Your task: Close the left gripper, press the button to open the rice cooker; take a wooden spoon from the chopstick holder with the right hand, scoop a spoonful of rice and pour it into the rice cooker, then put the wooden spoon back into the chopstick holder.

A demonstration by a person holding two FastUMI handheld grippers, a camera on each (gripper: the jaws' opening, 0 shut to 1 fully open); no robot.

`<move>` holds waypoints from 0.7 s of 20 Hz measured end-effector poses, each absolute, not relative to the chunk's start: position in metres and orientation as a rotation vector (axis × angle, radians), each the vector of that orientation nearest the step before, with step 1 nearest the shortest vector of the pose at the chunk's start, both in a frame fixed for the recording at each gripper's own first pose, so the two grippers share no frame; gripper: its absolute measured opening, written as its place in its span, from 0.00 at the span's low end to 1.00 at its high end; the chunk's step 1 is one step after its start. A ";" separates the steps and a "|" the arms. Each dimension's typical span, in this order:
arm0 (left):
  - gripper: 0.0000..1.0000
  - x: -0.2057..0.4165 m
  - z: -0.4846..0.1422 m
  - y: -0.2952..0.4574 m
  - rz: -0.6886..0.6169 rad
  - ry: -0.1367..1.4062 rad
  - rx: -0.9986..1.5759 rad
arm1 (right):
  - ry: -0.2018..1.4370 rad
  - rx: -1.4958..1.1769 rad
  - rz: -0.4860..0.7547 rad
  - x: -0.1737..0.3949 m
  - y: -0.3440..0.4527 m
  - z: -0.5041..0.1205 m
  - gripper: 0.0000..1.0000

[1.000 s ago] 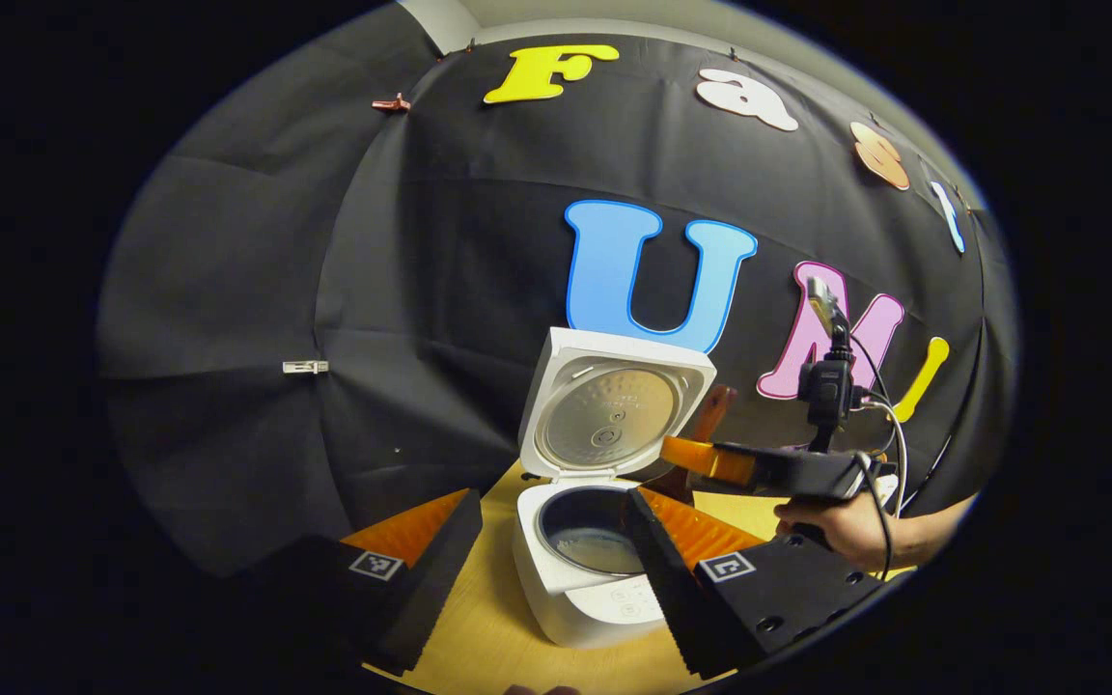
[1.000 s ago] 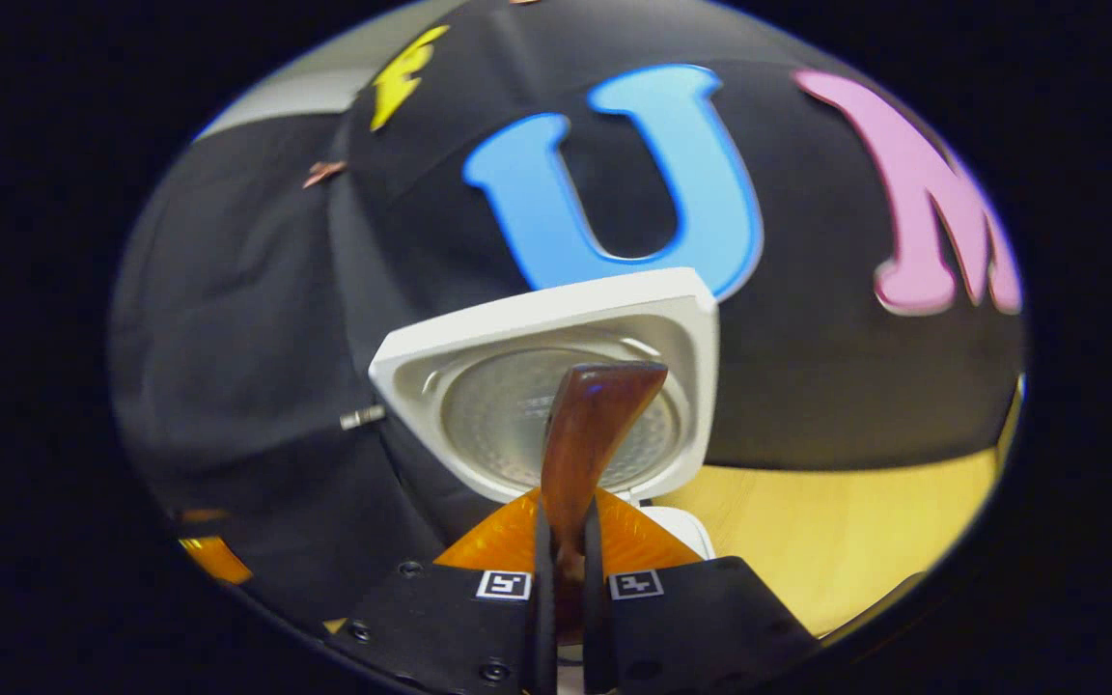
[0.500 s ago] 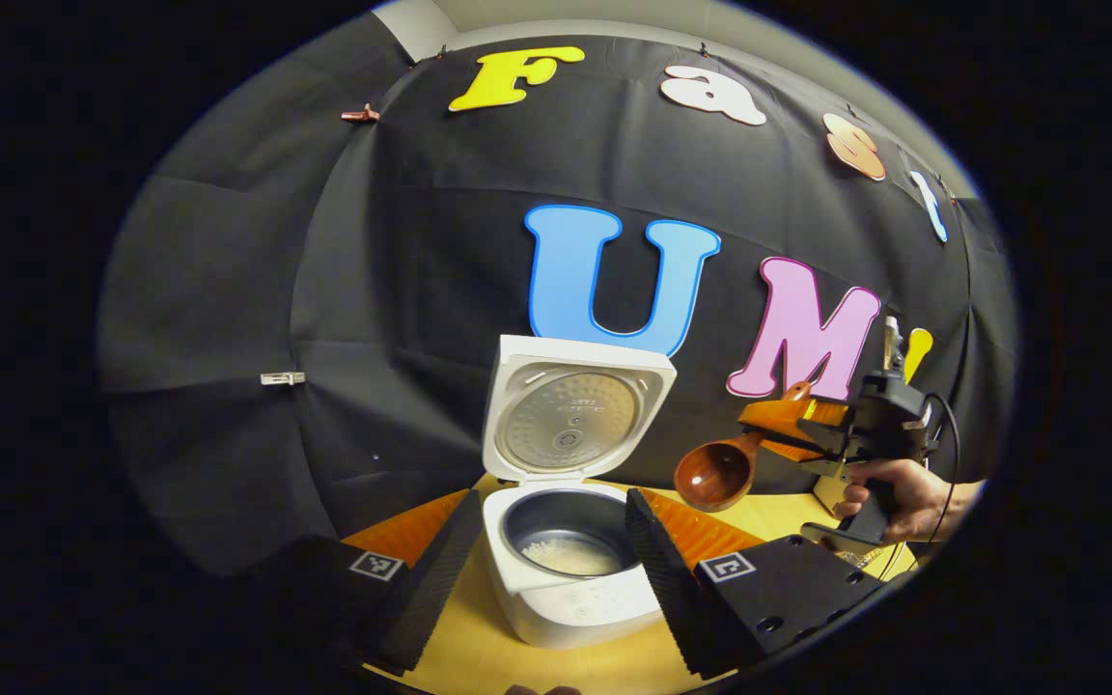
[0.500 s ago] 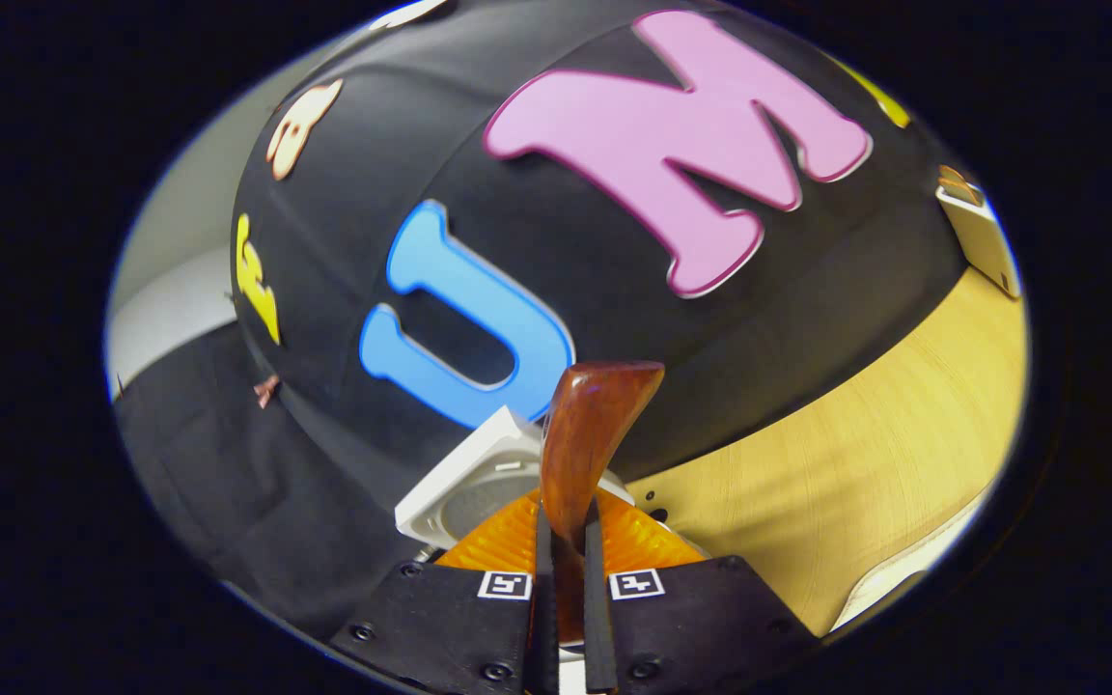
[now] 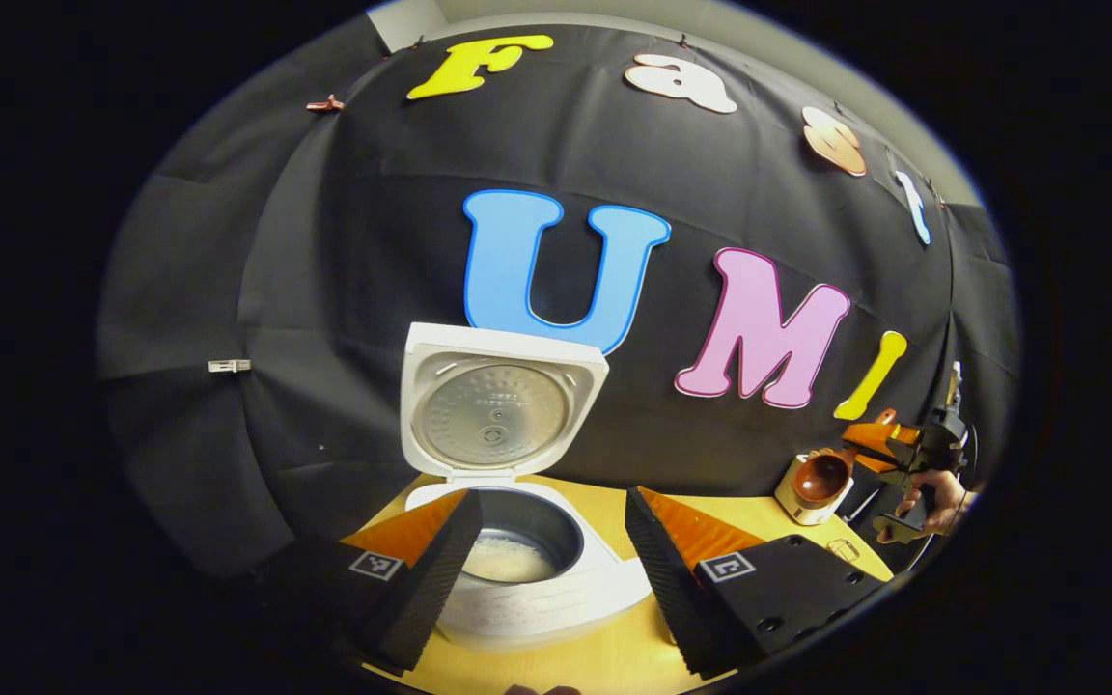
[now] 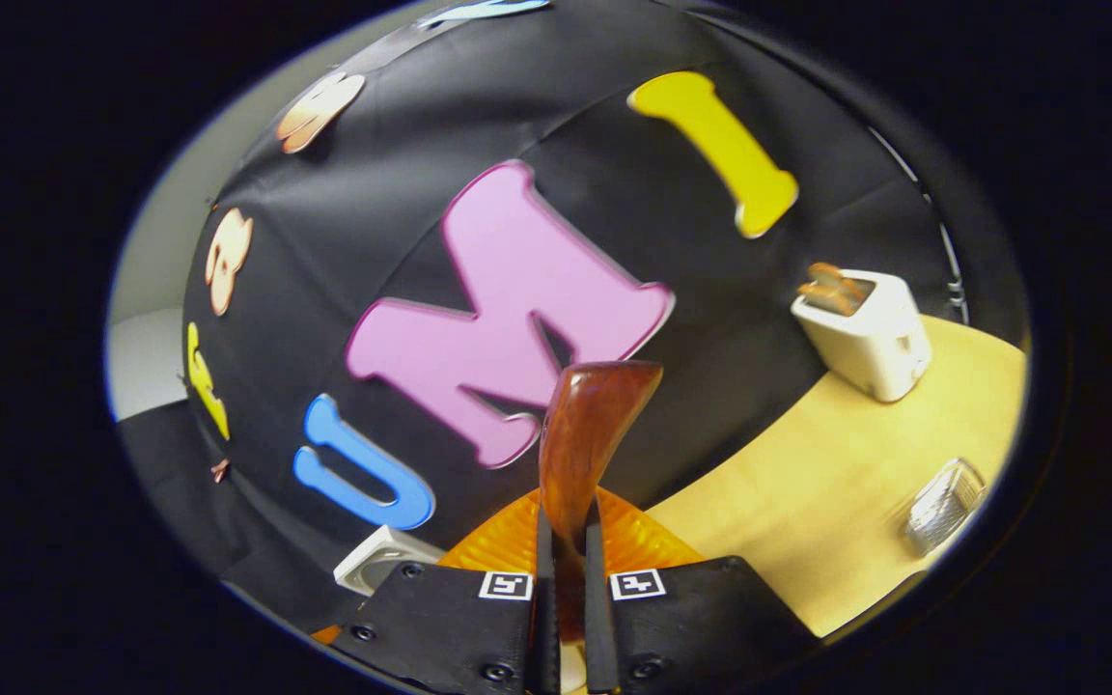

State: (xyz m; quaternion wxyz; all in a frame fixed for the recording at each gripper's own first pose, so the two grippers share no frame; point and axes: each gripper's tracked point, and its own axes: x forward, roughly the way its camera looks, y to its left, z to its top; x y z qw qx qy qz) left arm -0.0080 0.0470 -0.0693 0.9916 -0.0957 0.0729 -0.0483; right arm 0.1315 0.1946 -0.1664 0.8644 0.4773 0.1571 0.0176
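Wooden spoon held over the far right of the table, rice cooker open.
The wooden spoon (image 6: 583, 434) is pinched between the closed fingers of the right gripper (image 6: 561, 618), its bowl (image 5: 821, 479) hanging just in front of the white chopstick holder (image 5: 792, 500). The rice cooker (image 5: 527, 589) sits left on the wooden table (image 6: 846, 483), lid up, rice (image 5: 508, 558) inside. The left gripper (image 5: 546, 569) hovers near it, fingers spread wide and empty.
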 end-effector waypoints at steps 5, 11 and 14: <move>0.95 0.011 -0.061 0.014 -0.122 0.153 -0.169 | 0.362 0.910 -0.136 0.106 0.092 -0.231 0.14; 0.95 0.020 -0.058 -0.005 -0.116 0.162 -0.128 | 0.451 0.828 -0.224 0.075 0.034 -0.301 0.14; 0.95 0.022 -0.054 -0.008 -0.109 0.163 -0.105 | 0.474 0.791 -0.251 0.070 0.023 -0.325 0.14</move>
